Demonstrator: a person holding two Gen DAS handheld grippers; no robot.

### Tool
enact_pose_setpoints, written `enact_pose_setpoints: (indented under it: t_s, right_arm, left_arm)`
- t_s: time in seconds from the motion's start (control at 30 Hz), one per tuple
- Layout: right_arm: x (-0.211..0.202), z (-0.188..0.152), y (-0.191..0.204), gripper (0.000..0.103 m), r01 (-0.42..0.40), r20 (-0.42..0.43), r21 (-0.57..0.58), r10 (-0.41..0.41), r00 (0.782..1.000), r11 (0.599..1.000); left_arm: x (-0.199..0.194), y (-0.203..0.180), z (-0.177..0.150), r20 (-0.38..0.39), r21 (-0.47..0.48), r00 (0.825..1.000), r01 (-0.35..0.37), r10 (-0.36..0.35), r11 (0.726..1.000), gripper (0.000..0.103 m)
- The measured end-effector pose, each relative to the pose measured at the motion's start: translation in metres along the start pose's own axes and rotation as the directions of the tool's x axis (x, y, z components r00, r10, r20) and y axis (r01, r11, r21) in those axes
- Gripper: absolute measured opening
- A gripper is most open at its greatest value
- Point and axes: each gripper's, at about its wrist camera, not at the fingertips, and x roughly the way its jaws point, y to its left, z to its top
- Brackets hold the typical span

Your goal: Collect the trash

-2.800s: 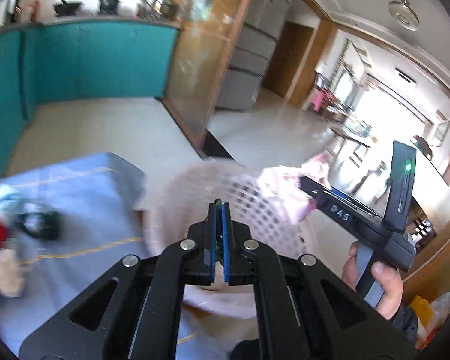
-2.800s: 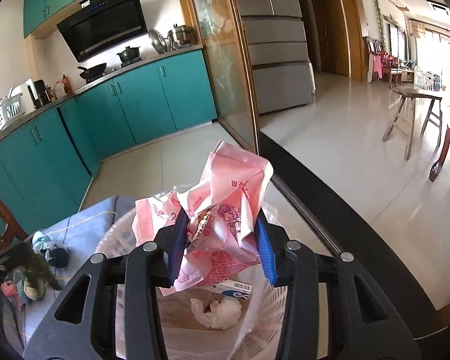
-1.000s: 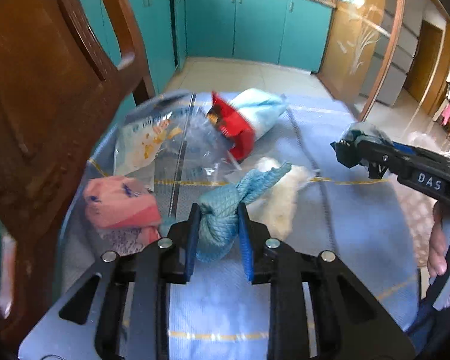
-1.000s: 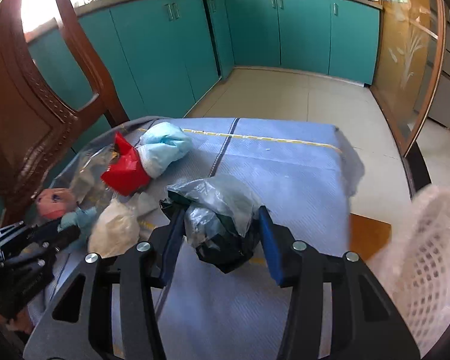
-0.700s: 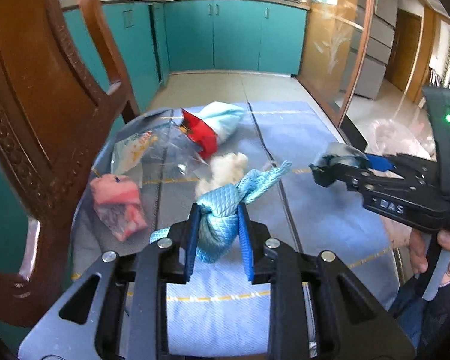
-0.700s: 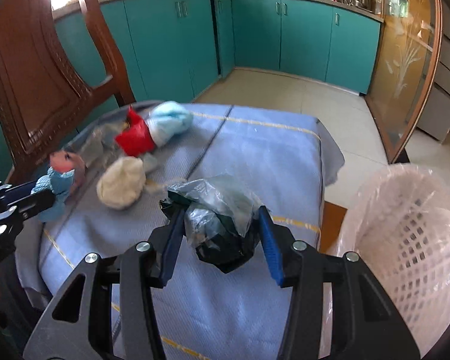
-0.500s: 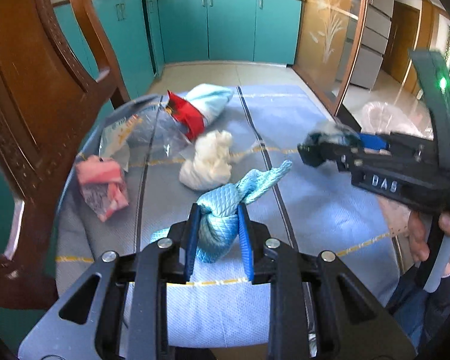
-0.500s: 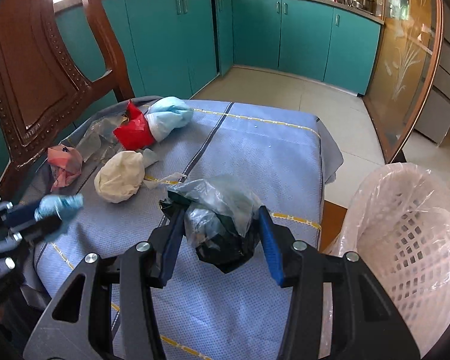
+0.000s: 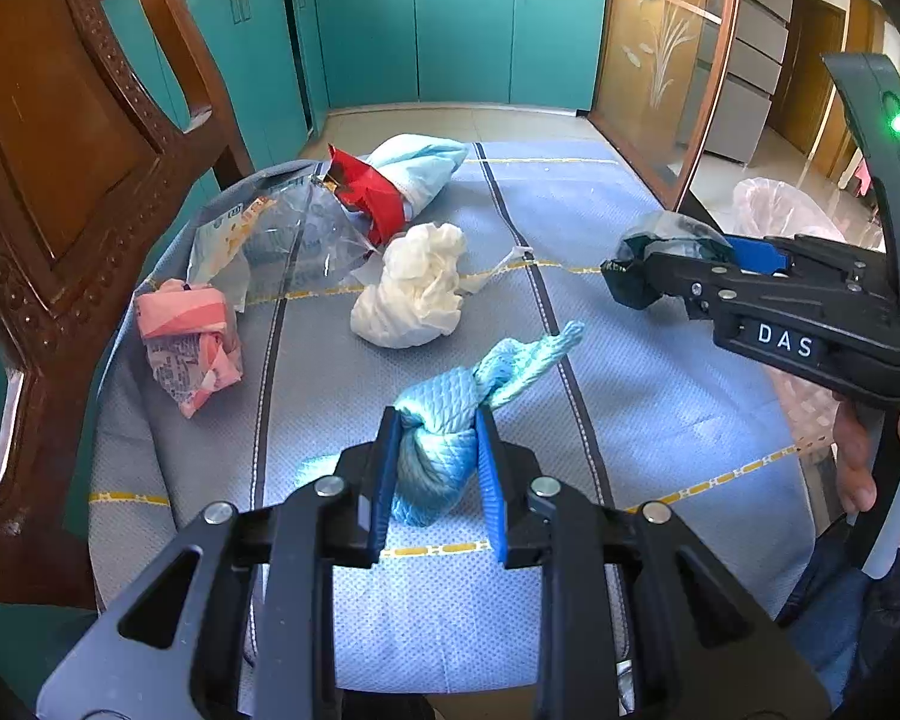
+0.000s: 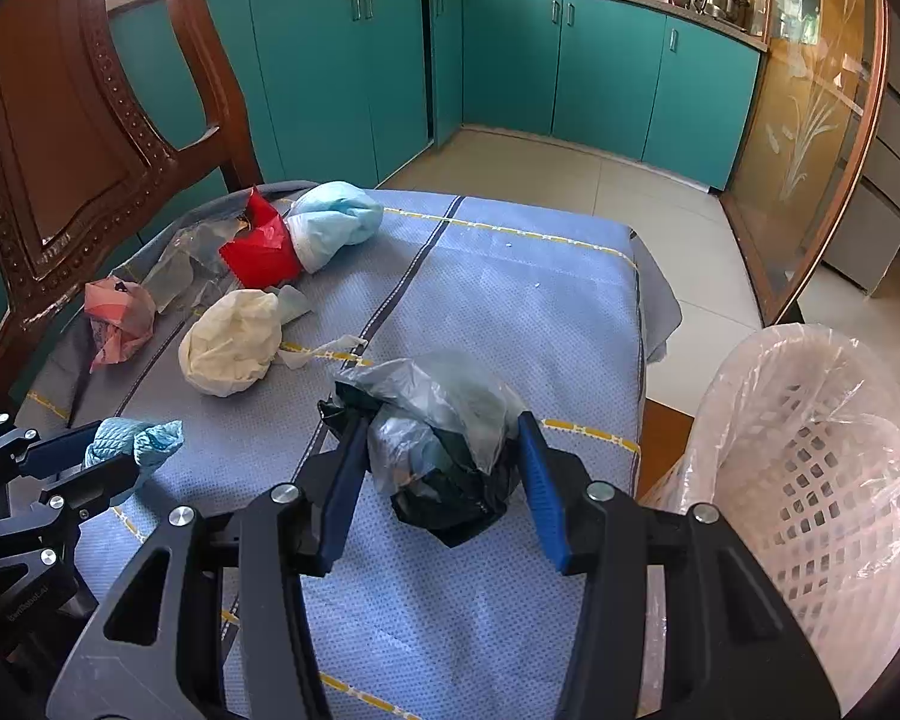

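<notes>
Both hands loaded, both over the blue cloth-covered table (image 10: 510, 300). Left gripper (image 9: 438, 468) has its jaws narrowed and clamped on a knotted light-blue rag (image 9: 450, 420); the rag's long axis runs forward and slightly right out of the jaws, tail end sticking past the tips. Right gripper (image 10: 444, 474) has its jaws about a third apart, pressed on a crumpled grey-and-black plastic bag (image 10: 444, 438), a bulky wad with no clear long axis.

Key relation: the lined white basket (image 10: 810, 480) stands off the table's right edge, on the floor side. In the right wrist view it sits just to the right of the right gripper, rim near jaw level. So the right hand is clearly nearer; the left hand is further off, with the right gripper between it and the basket. Likely the right goes first, a short swing rightward over the rim, then the left follows across.

Left on the table, well apart from both jaws: cream wad (image 9: 414, 294), pink wrapper (image 9: 186, 342), red packet (image 9: 366, 192), clear film (image 9: 282, 234), pale-blue bundle (image 9: 420, 162). Wooden chair (image 9: 60, 150) at far left.
</notes>
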Motion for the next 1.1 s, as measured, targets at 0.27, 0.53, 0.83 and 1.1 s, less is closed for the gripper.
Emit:
enact_pose_setpoints:
  t_s: [0.27, 0.53, 0.83, 1.1]
  right_arm:
    - [0.0004, -0.0001, 0.0013, 0.050, 0.006, -0.001, -0.005, -0.006, 1.000, 1.000]
    - [0.0009, -0.0005, 0.0036, 0.050, 0.022, 0.001, -0.018, -0.022, 1.000, 1.000]
    - [0.0002, -0.0006, 0.0054, 0.050, 0.029, 0.005, -0.027, -0.029, 1.000, 0.999]
    - [-0.0012, -0.0010, 0.0063, 0.050, 0.035, 0.008, -0.035, -0.034, 0.999, 0.999]
  left_arm:
    - [0.0021, -0.0011, -0.0004, -0.008, -0.001, 1.000, 0.003, -0.003, 1.000, 0.026]
    - [0.0049, -0.0018, -0.0015, -0.011, -0.003, 1.000, 0.003, -0.003, 1.000, 0.026]
    - [0.0040, -0.0025, -0.0014, -0.007, 0.001, 1.000, 0.000, 0.000, 1.000, 0.026]
    - [0.0065, -0.0034, -0.0023, -0.010, 0.006, 1.000, 0.001, -0.001, 1.000, 0.026]
